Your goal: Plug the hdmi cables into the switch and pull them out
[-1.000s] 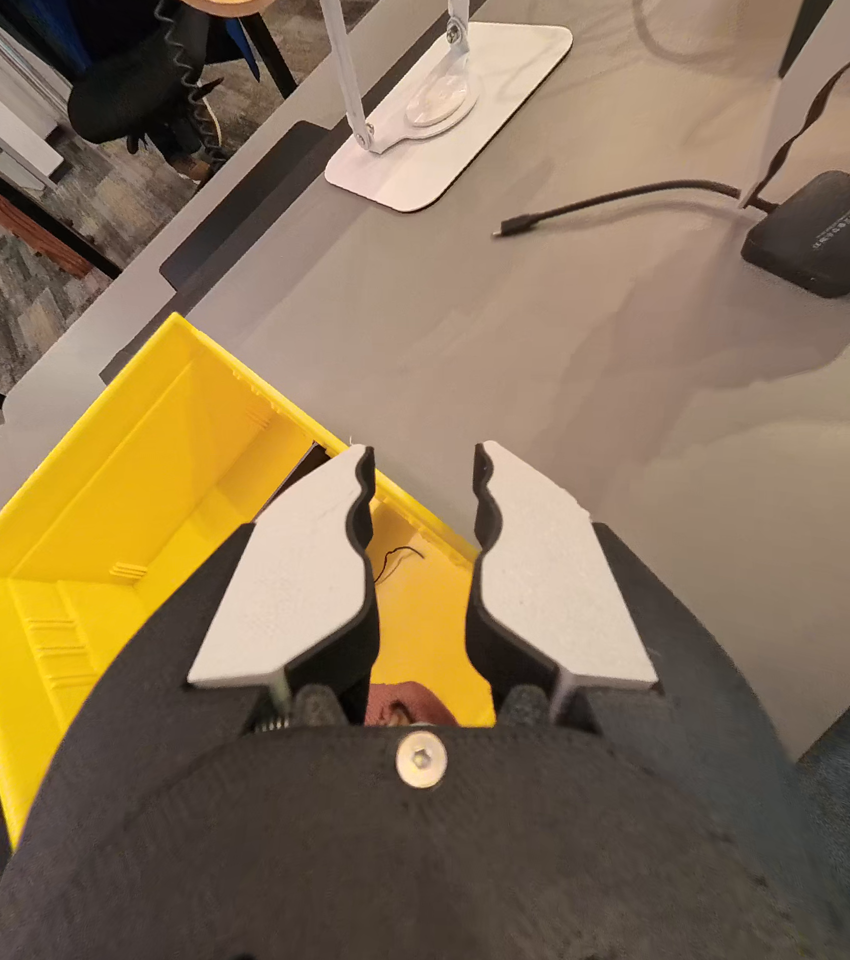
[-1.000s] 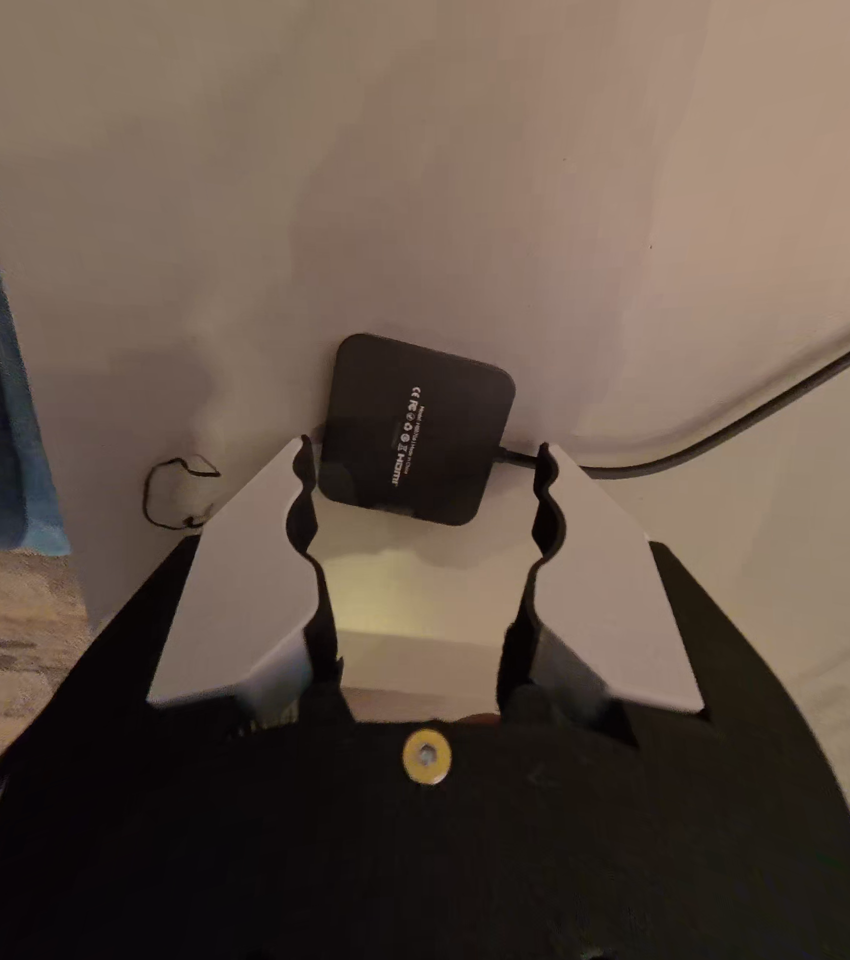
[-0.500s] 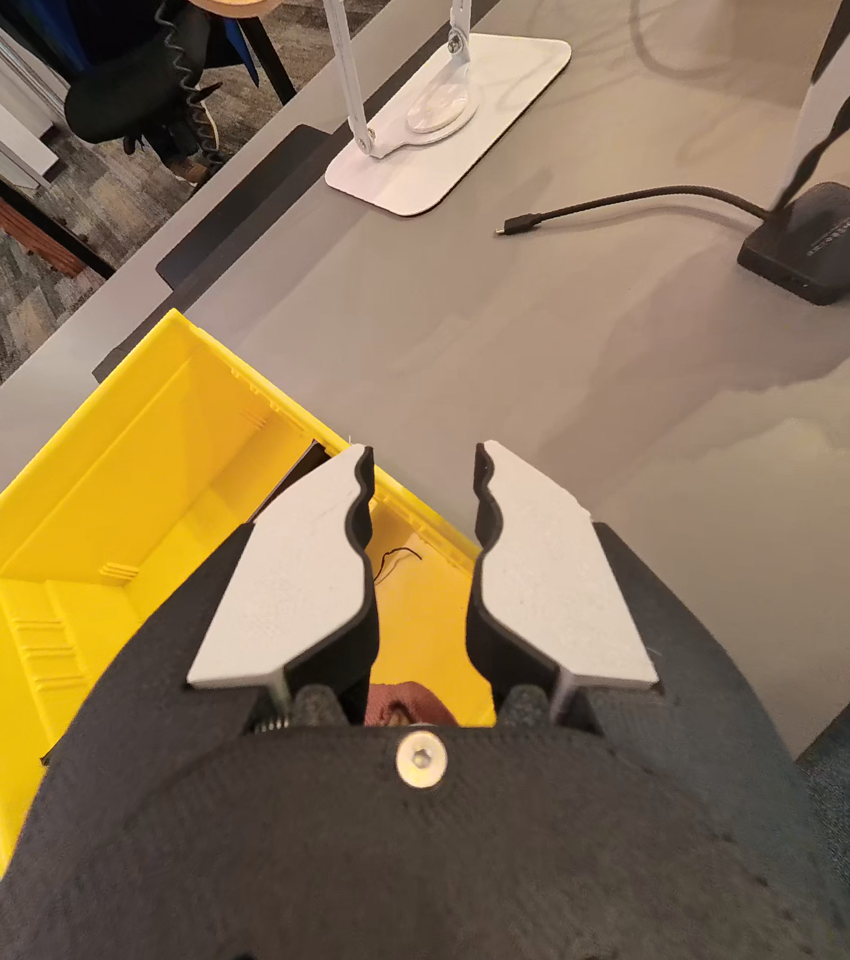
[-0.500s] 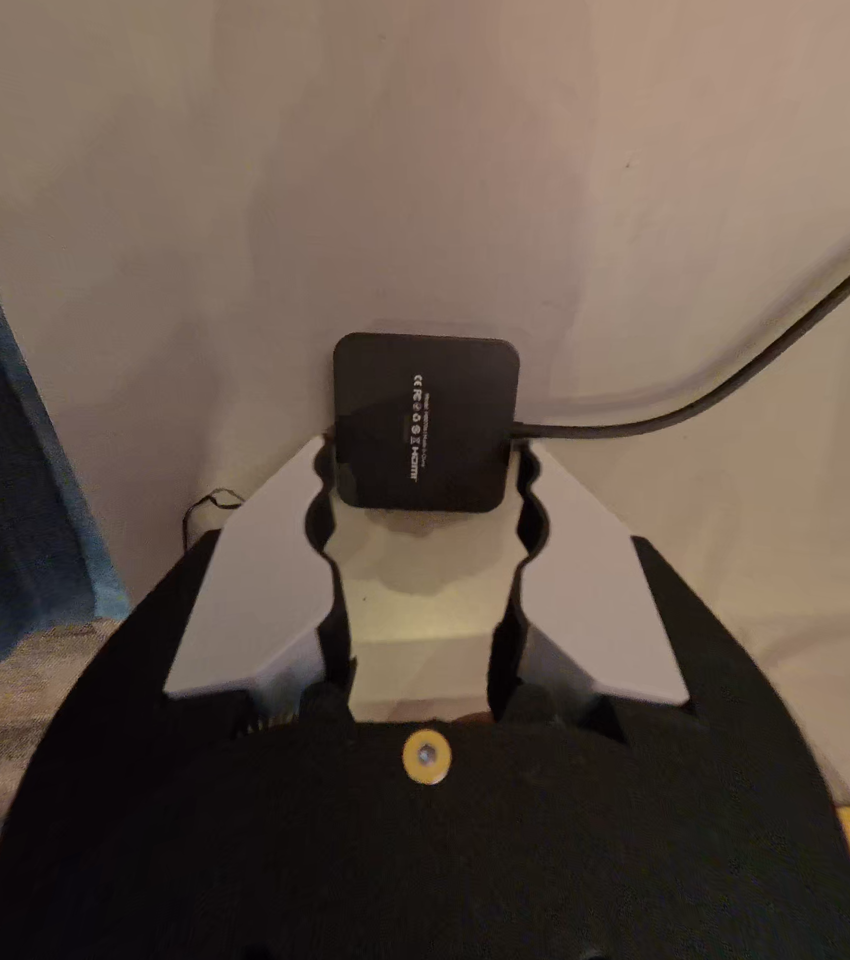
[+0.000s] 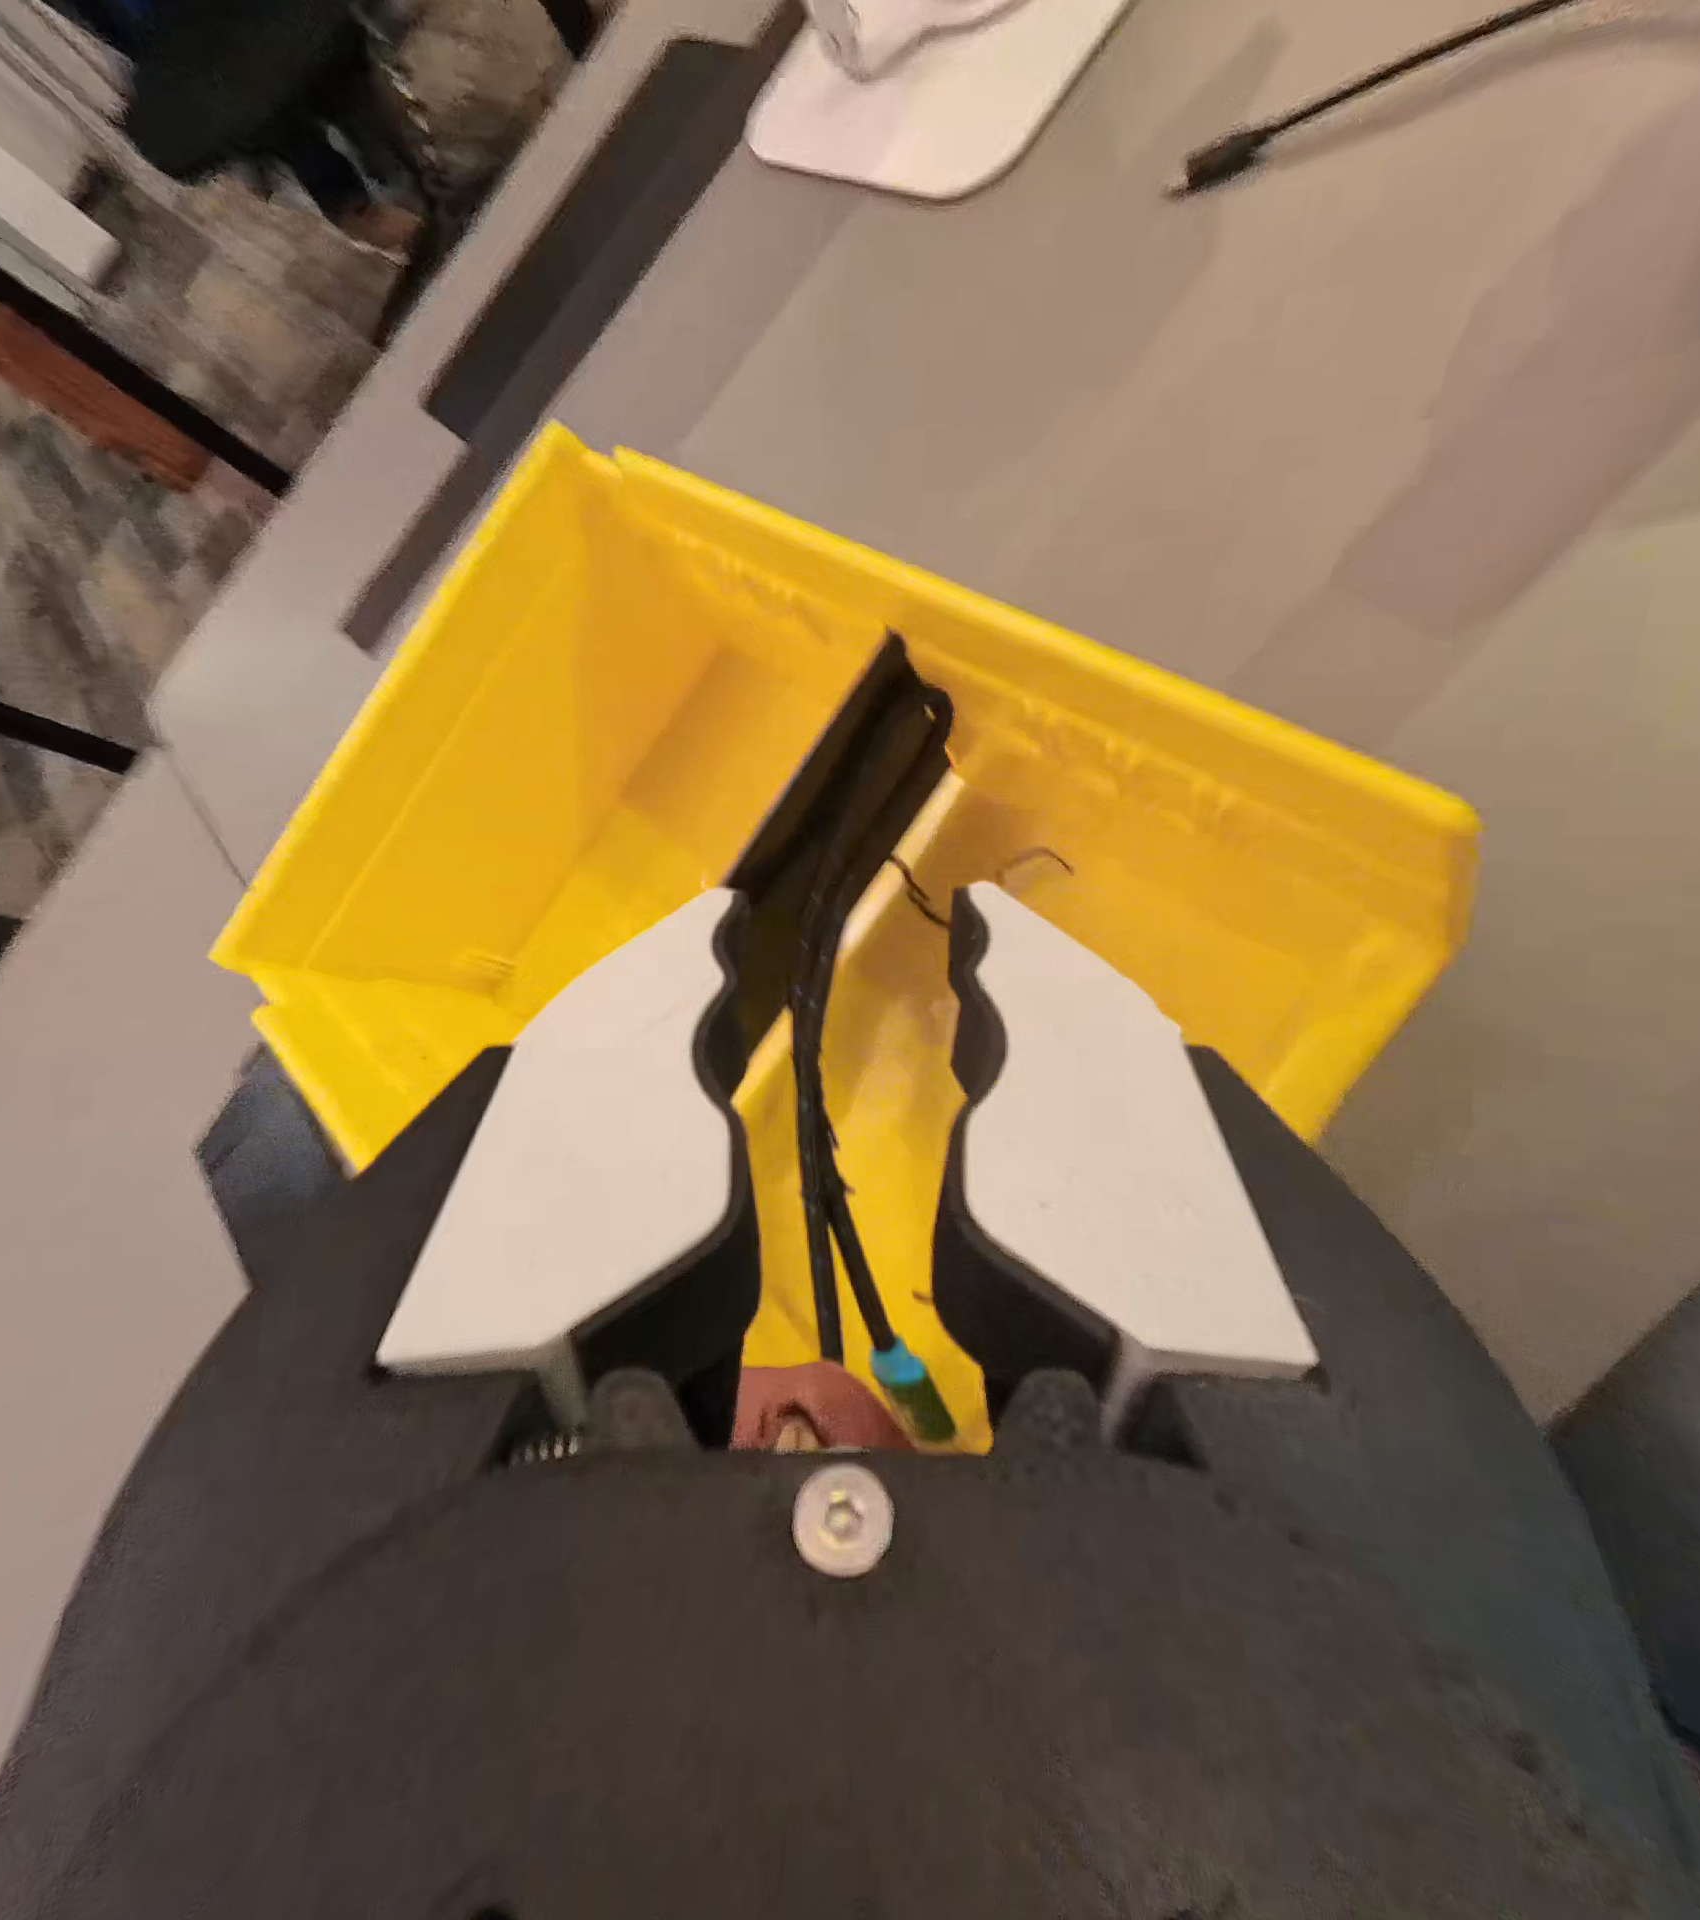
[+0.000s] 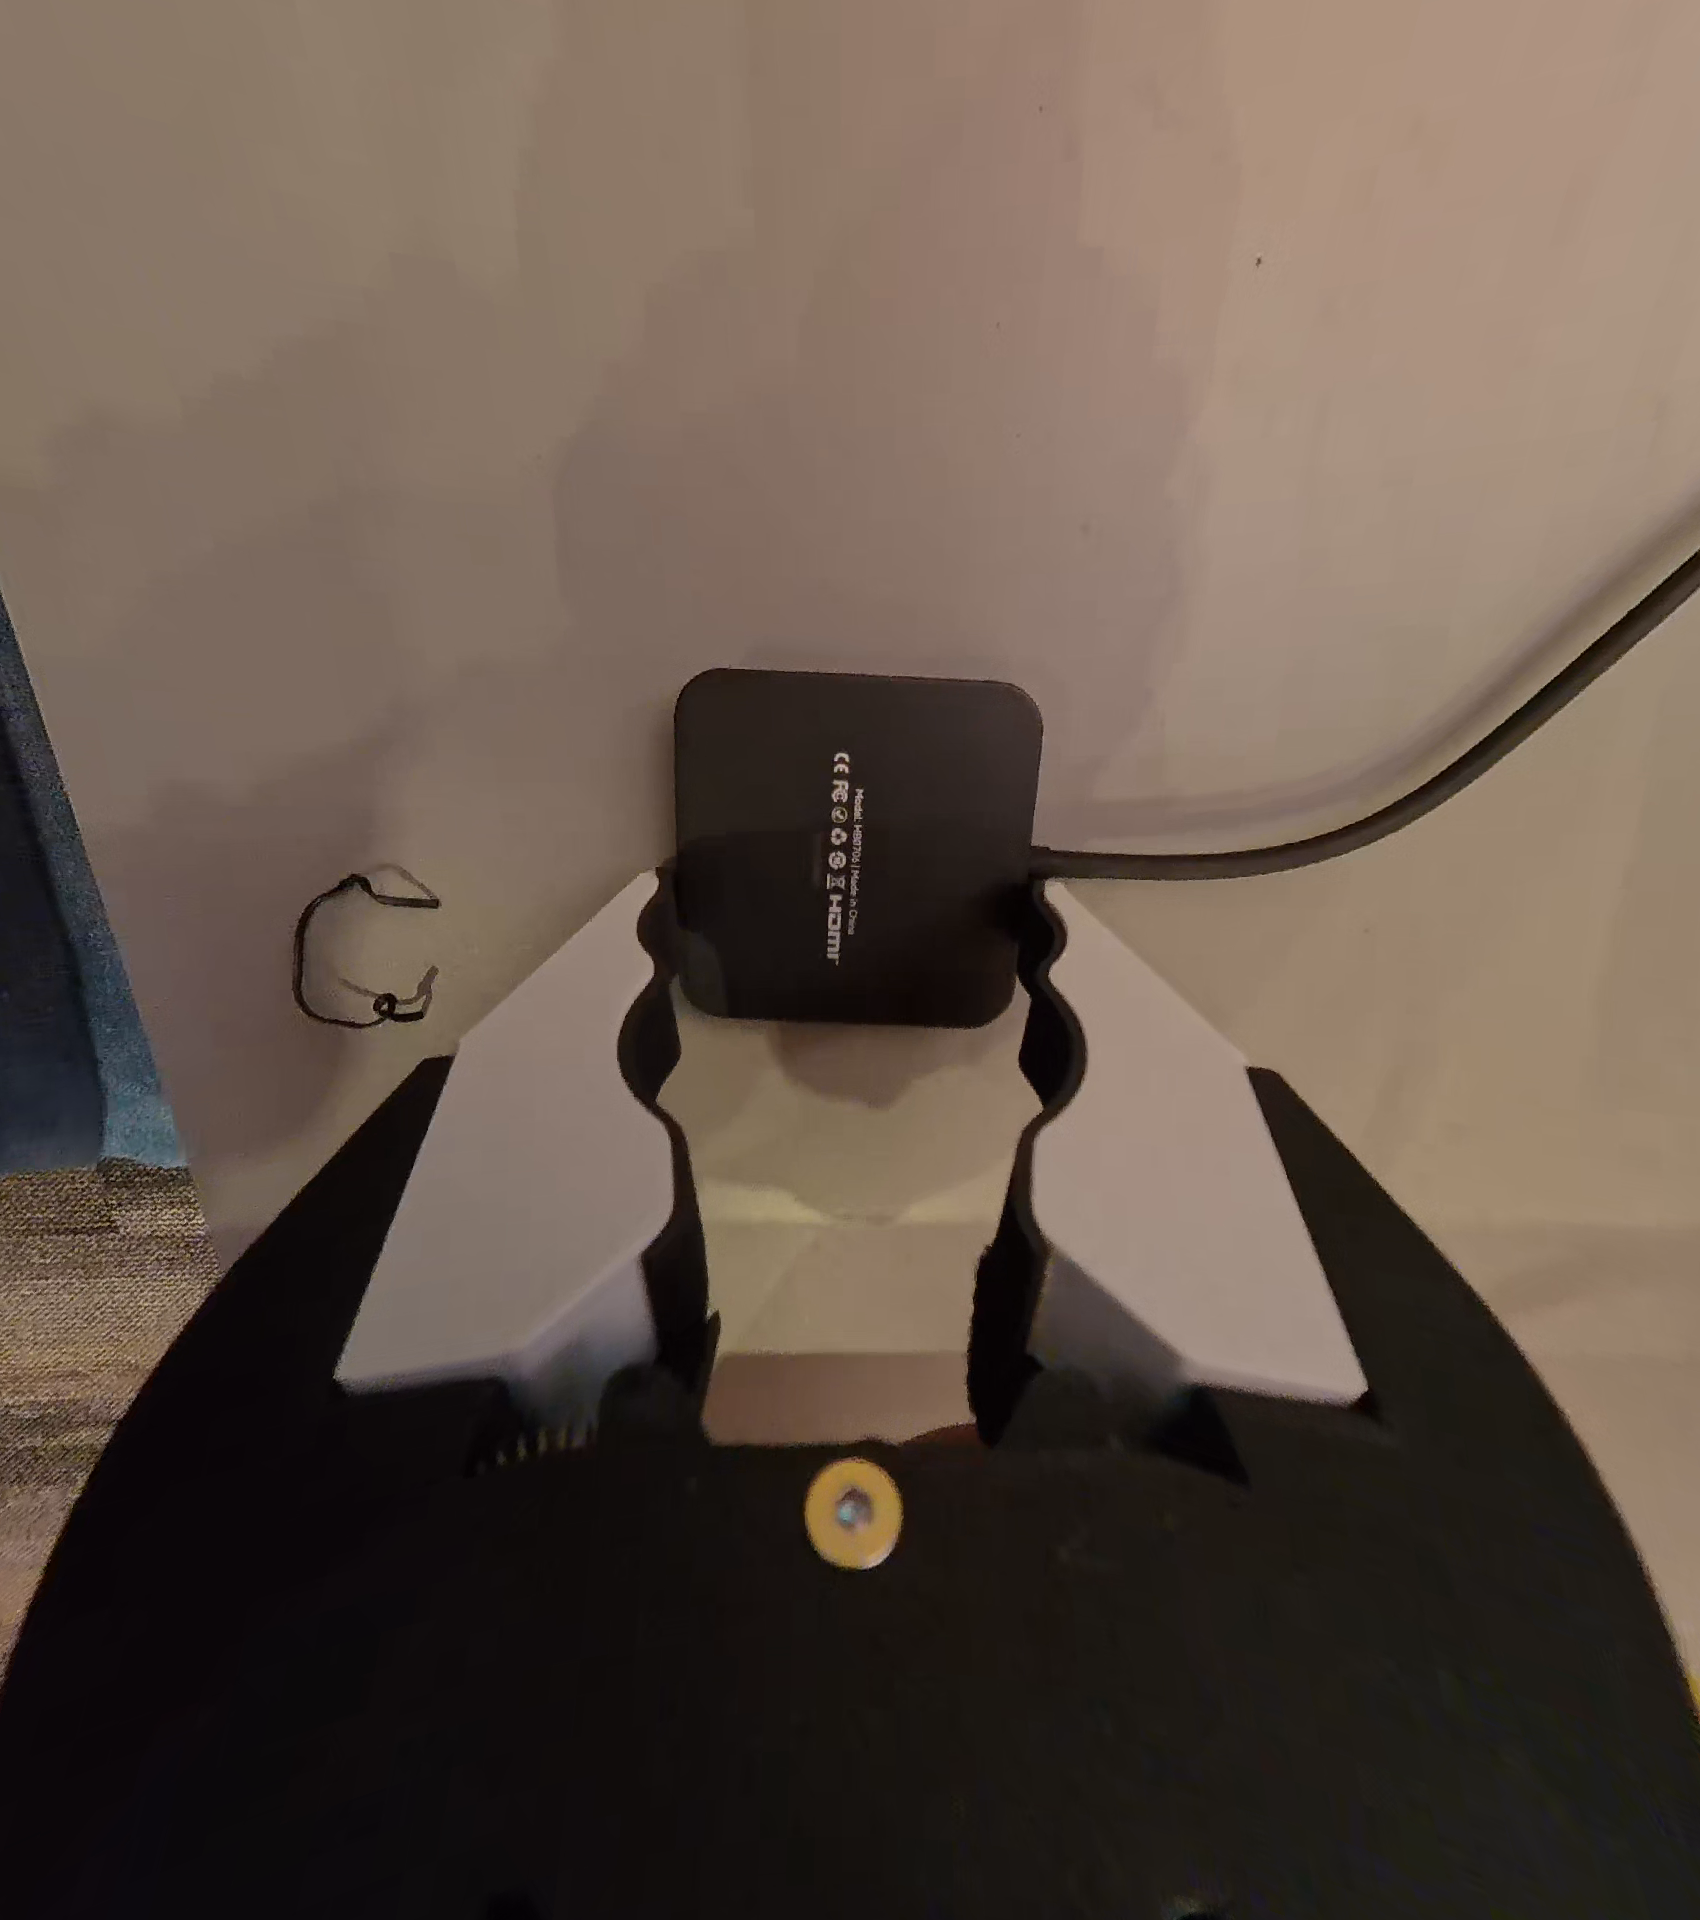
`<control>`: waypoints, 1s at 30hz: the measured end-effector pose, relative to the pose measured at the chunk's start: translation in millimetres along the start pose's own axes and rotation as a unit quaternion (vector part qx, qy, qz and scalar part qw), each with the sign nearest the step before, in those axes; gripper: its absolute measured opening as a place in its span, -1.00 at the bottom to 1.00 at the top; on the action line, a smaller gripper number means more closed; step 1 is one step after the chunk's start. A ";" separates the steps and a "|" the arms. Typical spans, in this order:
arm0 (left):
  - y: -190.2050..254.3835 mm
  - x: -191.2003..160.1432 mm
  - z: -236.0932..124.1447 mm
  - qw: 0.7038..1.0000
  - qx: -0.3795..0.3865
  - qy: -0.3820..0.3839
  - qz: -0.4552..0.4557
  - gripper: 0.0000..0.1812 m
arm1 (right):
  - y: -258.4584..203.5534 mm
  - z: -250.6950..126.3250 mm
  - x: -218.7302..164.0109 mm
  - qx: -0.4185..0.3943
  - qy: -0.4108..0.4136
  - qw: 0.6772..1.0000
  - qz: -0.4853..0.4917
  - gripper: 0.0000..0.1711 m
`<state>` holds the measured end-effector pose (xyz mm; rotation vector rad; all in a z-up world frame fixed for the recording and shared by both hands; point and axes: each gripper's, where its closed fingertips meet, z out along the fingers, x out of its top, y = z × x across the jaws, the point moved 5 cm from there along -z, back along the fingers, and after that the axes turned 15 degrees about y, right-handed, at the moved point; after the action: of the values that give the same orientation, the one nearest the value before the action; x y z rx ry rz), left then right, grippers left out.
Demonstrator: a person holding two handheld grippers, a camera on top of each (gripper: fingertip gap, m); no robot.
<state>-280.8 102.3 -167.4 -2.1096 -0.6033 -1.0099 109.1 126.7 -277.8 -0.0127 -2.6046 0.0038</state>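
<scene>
**Yellow bin yields its cables as the switch waits to be held**

Black and square, the switch lies flat on the grey table, its edges between the tips of the right gripper, jaws parted and apparently not yet clamped. The left gripper hangs released over the yellow bin, above two black cables. Best practice, judging from here: pinch squarely at a plug, not mid-cord, while the right steadies the switch.

switch: black, flat on table | cables: black, in bin
</scene>
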 end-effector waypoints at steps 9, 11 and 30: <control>-8.4 -57.3 33.4 0.988 0.000 -0.153 0.026 -0.60 | -0.8 1.3 -0.2 -0.004 0.007 1.000 0.005 -0.25; -12.9 -68.0 44.5 0.981 0.012 -0.187 0.047 -0.60 | -1.2 1.8 -0.2 -0.005 0.006 1.000 0.007 -0.25; -51.7 54.3 -6.7 0.990 0.131 -0.020 0.036 -0.93 | -2.9 3.4 -2.2 -0.004 0.008 1.000 0.006 -0.24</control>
<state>-286.2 135.8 -100.2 -1.9092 -0.6391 -0.8023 109.2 123.8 -281.8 -0.0304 -2.5875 -0.0024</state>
